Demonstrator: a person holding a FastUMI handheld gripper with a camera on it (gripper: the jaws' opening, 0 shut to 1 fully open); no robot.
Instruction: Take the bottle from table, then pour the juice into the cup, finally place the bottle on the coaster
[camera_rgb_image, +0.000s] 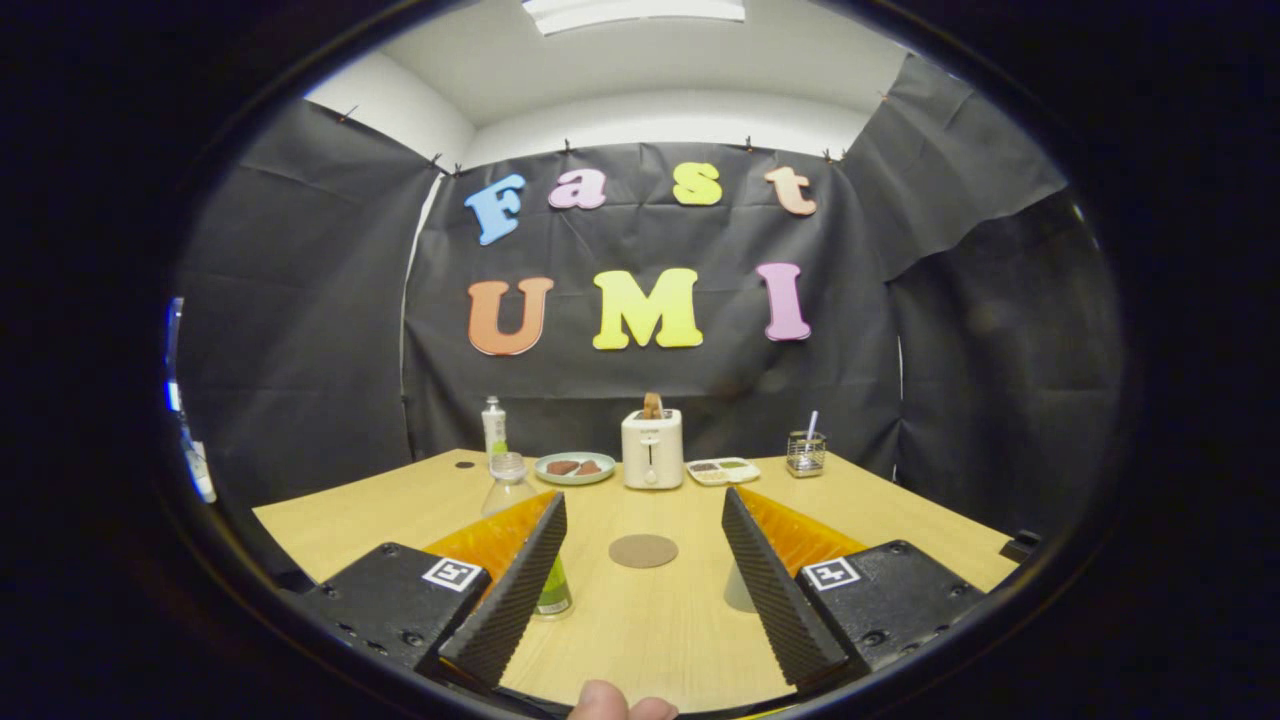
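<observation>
The fingers (640, 560) are held wide apart, gripping nothing. The bottle (512, 500) is seen left of the coaster (643, 550), partly behind the left finger; it should be centred between them before closing.

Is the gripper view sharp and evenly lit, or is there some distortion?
Gripper view: bright ceiling light, no harsh glare; fisheye bends the table edges; toaster and coaster sharp; the open gripper hides part of the bottle.
</observation>
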